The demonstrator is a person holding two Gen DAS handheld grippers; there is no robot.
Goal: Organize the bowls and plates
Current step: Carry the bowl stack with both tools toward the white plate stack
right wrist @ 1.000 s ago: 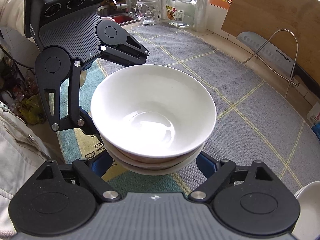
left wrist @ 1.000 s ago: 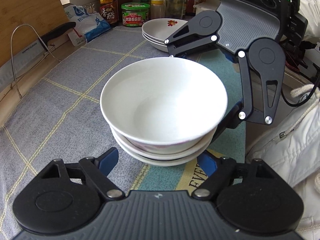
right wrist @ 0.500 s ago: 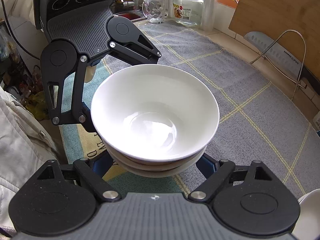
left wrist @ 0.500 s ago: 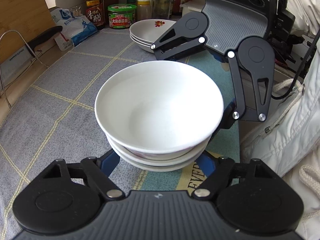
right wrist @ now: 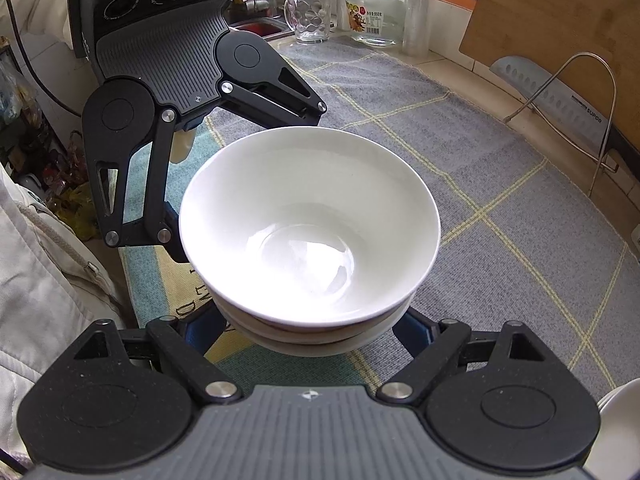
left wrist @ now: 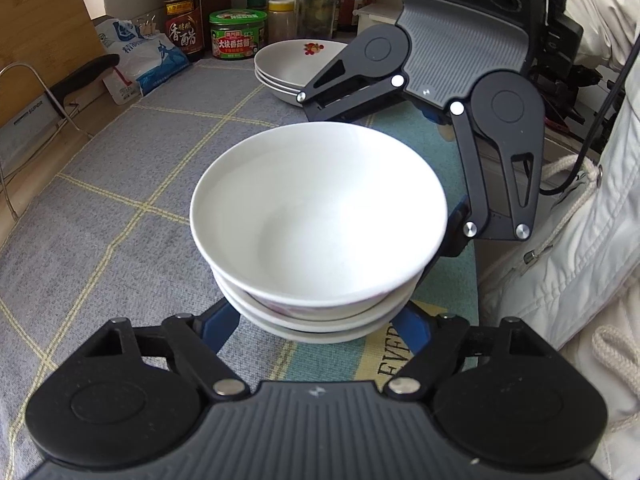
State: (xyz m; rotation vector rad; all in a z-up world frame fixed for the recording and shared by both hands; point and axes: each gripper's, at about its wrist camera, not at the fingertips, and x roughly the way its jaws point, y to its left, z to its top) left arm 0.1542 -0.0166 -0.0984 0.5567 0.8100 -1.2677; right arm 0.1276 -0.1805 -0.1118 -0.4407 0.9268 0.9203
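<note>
A stack of three white bowls sits between both grippers, held from opposite sides a little above the grey checked mat. My left gripper is closed on the stack's near side, its blue fingertips under the lowest bowl. My right gripper grips the opposite side of the same stack; it faces me in the left wrist view. A stack of white plates with a red flower print stands at the back of the mat.
Sauce bottles and jars and a blue-white bag line the back. A cutting board and cleaver rest in a wire rack. A glass mug and jar stand near the sink. Another white dish edge shows bottom right.
Both grippers have carried the bowl stack toward the flowered plates at the back; the plates and jars now appear nearer. The grip has not changed.
</note>
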